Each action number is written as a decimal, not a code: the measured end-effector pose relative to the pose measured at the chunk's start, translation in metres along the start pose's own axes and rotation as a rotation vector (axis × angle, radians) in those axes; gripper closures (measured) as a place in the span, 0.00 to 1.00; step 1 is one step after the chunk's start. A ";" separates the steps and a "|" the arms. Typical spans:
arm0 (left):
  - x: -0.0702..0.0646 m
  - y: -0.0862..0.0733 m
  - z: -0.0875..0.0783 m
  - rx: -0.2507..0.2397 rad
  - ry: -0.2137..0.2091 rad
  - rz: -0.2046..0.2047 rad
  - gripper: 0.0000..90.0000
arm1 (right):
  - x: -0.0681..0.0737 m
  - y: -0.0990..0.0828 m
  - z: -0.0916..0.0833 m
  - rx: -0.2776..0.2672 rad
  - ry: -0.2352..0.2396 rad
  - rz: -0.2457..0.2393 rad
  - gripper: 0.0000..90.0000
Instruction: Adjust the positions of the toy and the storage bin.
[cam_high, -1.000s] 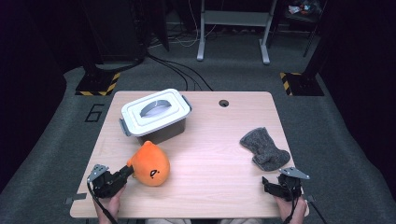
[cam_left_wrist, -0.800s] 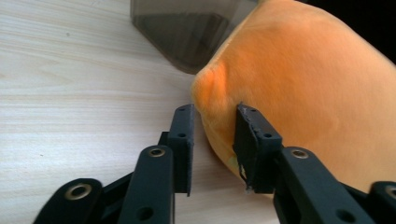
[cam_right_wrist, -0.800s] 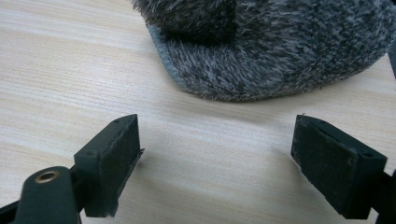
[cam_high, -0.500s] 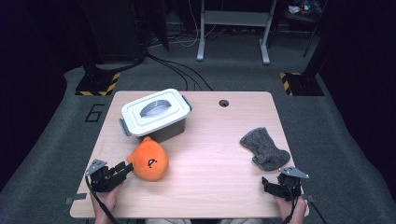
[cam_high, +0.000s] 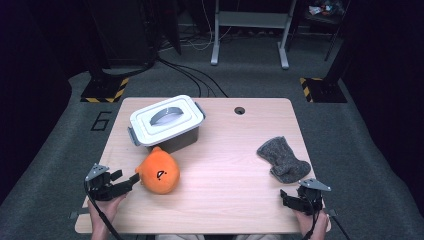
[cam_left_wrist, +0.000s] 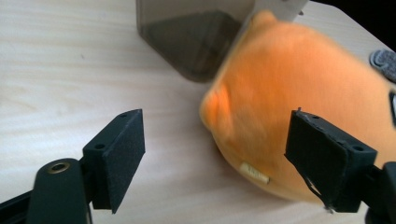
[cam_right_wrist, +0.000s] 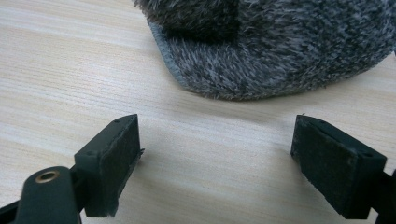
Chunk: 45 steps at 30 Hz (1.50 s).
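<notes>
An orange plush toy (cam_high: 159, 172) lies on the wooden table (cam_high: 225, 150), in front of a lidded box. My left gripper (cam_high: 131, 179) points at the toy's left side from the near left. Its jaws have just been opening and now stand wide apart. In the left gripper view, my left gripper (cam_left_wrist: 215, 140) has the orange plush toy (cam_left_wrist: 299, 107) just ahead, partly between the jaws, with neither pad pressing on it. A grey furry cloth (cam_high: 282, 159) lies at the right. My right gripper (cam_high: 286, 197) rests just short of it, open and holding nothing. The right gripper view has the grey furry cloth (cam_right_wrist: 275, 46) beyond my right gripper (cam_right_wrist: 215, 135).
A dark box with a white handled lid (cam_high: 167, 120) stands at the back left, touching the toy's far side. A round cable hole (cam_high: 239, 110) sits near the table's far edge. The bare middle of the table separates the toy from the cloth.
My left gripper's jaws have opened and let go of the toy's left side, and the gripper has drawn back slightly. The toy stays put. The right gripper has not moved.
</notes>
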<state>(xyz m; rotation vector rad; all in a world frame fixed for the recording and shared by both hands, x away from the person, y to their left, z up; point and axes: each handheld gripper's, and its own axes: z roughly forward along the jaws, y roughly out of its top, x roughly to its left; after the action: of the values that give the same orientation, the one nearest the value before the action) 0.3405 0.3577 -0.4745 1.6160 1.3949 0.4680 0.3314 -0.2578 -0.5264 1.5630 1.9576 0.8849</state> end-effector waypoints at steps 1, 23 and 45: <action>0.000 0.005 -0.001 -0.007 0.003 0.001 0.19 | 0.000 0.000 0.000 0.000 0.001 0.000 0.16; -0.001 0.118 0.046 0.042 0.100 0.064 0.07 | 0.002 0.000 0.002 0.031 -0.010 -0.026 0.08; 0.005 0.134 0.090 0.143 0.035 0.110 0.21 | 0.003 0.000 0.002 0.019 -0.005 -0.045 0.10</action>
<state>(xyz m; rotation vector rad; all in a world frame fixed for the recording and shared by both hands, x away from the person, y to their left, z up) 0.4874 0.3360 -0.4113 1.8151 1.3967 0.4717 0.3318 -0.2547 -0.5275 1.5236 1.9951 0.8463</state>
